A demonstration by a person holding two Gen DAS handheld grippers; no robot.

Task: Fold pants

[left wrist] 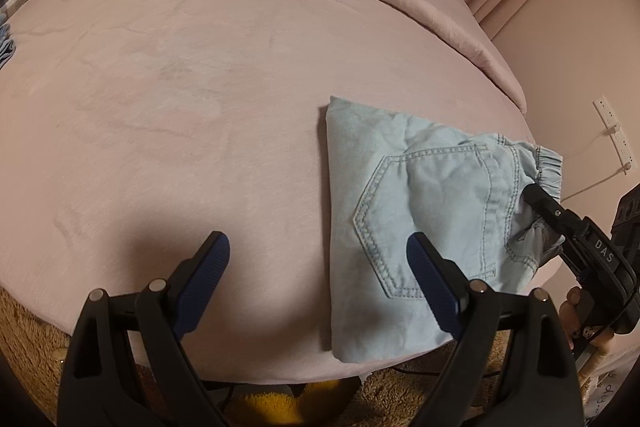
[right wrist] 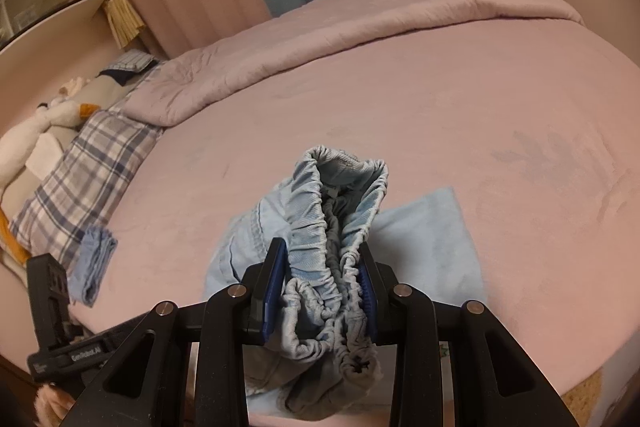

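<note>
Seemingly mid-fold, the pants (left wrist: 404,211) lie part-folded on the bed (left wrist: 200,87); the right gripper (right wrist: 320,287) pinches the elastic waistband (right wrist: 344,211), the left gripper (left wrist: 318,255) hangs wide open and empty beside them; next, carry the waistband over.

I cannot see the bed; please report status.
Left gripper open, empty. Right gripper shut on pants waistband, lifting it. Nothing blocking.

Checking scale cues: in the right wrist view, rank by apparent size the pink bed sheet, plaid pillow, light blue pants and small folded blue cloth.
1. pink bed sheet
2. light blue pants, enlarged by nearness
3. plaid pillow
4. small folded blue cloth
</note>
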